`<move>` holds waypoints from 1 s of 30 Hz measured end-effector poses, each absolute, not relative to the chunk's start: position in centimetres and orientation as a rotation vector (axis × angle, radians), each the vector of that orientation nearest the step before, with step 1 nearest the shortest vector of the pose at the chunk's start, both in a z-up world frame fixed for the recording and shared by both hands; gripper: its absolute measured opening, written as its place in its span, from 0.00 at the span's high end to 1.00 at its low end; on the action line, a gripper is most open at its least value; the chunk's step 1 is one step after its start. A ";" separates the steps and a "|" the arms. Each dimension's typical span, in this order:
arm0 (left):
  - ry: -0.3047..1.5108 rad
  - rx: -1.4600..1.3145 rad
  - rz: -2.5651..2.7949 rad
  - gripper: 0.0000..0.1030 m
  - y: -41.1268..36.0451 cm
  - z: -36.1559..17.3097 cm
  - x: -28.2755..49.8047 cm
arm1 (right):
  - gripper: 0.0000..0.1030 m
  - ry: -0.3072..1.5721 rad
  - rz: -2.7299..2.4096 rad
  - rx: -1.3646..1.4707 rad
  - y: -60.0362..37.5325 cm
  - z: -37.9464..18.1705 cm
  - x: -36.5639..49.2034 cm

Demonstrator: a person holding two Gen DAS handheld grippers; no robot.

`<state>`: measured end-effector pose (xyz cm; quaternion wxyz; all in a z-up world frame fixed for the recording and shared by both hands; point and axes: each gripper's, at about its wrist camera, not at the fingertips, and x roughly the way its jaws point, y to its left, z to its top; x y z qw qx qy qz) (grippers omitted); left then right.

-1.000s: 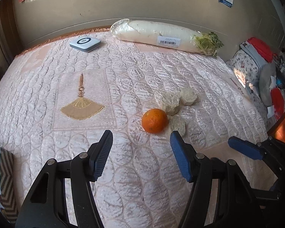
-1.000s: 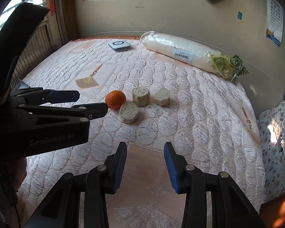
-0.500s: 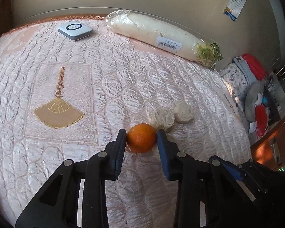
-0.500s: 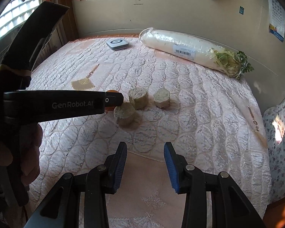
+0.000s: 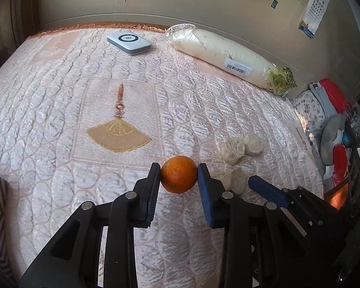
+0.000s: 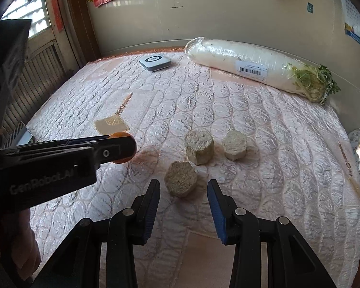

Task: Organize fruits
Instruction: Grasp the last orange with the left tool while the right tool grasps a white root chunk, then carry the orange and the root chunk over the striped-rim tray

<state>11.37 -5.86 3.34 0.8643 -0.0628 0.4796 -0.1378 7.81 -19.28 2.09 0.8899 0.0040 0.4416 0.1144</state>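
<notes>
My left gripper (image 5: 179,171) is shut on an orange (image 5: 179,174) and holds it just above the pink quilted bed cover (image 5: 60,110). In the right wrist view the left gripper (image 6: 122,147) hides most of the orange (image 6: 119,135). Three beige fibrous cylinder chunks lie together: the nearest (image 6: 180,178), the middle one (image 6: 199,149) and the right one (image 6: 234,144). My right gripper (image 6: 183,190) is open and empty, with the nearest chunk just ahead between its fingers. The chunks also show in the left wrist view (image 5: 232,150).
A long wrapped white radish (image 5: 230,56) lies along the back wall. A small white-grey box (image 5: 129,41) sits at the back left. A fan motif (image 5: 118,135) marks the cover. Clothes and clutter (image 5: 333,124) lie off the bed's right side.
My left gripper closed on the orange, lifted it and carried it left, away from the chunks. My right gripper moved forward toward the nearest chunk and stayed open.
</notes>
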 end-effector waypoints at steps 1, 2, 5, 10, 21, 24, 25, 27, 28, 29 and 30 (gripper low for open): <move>0.998 -0.122 -0.275 0.70 -5.6 3.5 11.1 | 0.62 0.918 0.239 0.013 -19.2 1.9 8.0; 0.990 -0.111 -0.261 0.70 -5.4 3.6 10.8 | 0.62 0.916 0.233 0.016 -19.0 1.6 8.2; 0.977 -0.086 -0.233 0.70 -4.8 3.7 9.9 | 0.62 0.895 0.200 0.014 -18.7 1.2 8.7; 0.963 -0.075 -0.200 0.70 -3.4 3.9 8.4 | 0.72 0.895 0.177 0.014 -18.2 1.5 8.5; 0.888 -0.007 -0.089 0.70 0.8 4.7 3.1 | 0.72 0.794 0.206 -0.012 -15.0 5.2 2.1; 0.872 -0.003 -0.063 0.70 2.5 5.0 1.7 | 0.72 0.779 0.230 -0.008 -13.3 5.7 0.8; 0.865 -0.003 -0.053 0.70 3.0 5.2 1.4 | 0.72 0.775 0.246 -0.014 -12.5 5.9 0.4; 0.847 -0.004 -0.026 0.70 4.4 5.6 0.5 | 0.72 0.768 0.263 -0.036 -11.0 6.1 -0.2; 0.841 -0.004 -0.016 0.70 5.0 5.6 0.1 | 0.72 0.764 0.274 -0.044 -10.2 6.3 -0.4; 0.839 -0.005 -0.007 0.70 5.7 5.7 -0.2 | 0.72 0.761 0.291 -0.049 -9.4 6.4 -0.7; 0.838 -0.011 0.002 0.70 6.4 5.8 -0.6 | 0.72 0.759 0.304 -0.051 -8.7 6.5 -0.9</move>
